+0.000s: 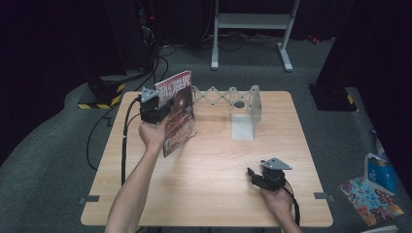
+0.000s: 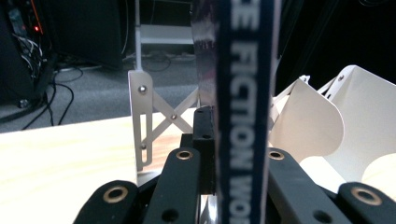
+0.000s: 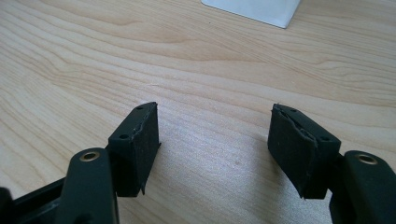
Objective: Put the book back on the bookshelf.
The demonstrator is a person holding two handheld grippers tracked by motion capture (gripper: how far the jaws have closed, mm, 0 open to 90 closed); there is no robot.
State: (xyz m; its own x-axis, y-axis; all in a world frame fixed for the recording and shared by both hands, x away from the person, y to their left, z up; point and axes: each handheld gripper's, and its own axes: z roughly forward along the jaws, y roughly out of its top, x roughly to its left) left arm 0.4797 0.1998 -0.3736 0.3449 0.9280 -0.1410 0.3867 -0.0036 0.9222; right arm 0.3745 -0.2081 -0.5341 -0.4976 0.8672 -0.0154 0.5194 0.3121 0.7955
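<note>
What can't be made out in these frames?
- Magazine title, left gripper view: spine cut off top and bottom.
- Magazine's lower corner, high view: hidden behind the left hand.
- Small dark object in the white expanding rack, high view: too small to identify.

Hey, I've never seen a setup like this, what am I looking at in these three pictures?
A person at a wooden table holds a hand-operated gripper in each hand. The high view looks down from above; the other two pictures come from cameras riding on the grippers, looking along their black jaws. The left gripper is shut on a magazine, held upright near a white expanding rack on the table; its own view shows the magazine's spine between the jaws. The right gripper rests low over the table, jaws open, nothing between them.
</note>
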